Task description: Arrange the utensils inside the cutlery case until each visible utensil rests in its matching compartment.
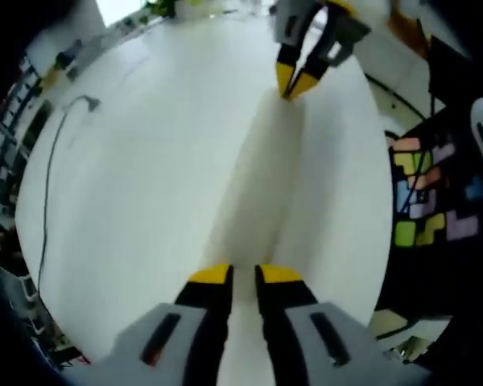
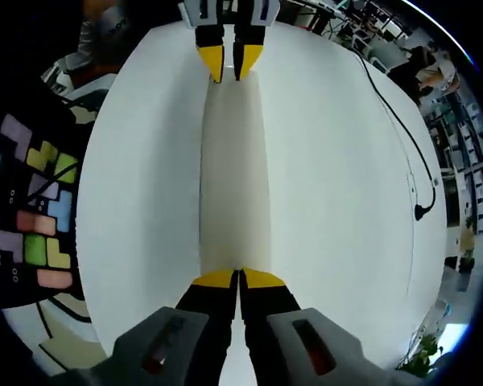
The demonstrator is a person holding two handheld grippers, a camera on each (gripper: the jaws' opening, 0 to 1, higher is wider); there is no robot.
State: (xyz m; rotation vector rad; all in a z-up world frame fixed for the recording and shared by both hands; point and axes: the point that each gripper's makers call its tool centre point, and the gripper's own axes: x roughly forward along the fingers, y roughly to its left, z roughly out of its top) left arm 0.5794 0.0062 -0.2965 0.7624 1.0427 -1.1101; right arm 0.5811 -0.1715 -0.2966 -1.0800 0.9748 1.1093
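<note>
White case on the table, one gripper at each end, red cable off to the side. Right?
Not quite: the cable is black, not red, as the right gripper view shows. The white case does lie on the table, left gripper and right gripper at opposite ends.

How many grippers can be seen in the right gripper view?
2. The right gripper rises from the bottom of the view, at the near end of the long white case; the left gripper comes in from the top, at its far end.
</note>
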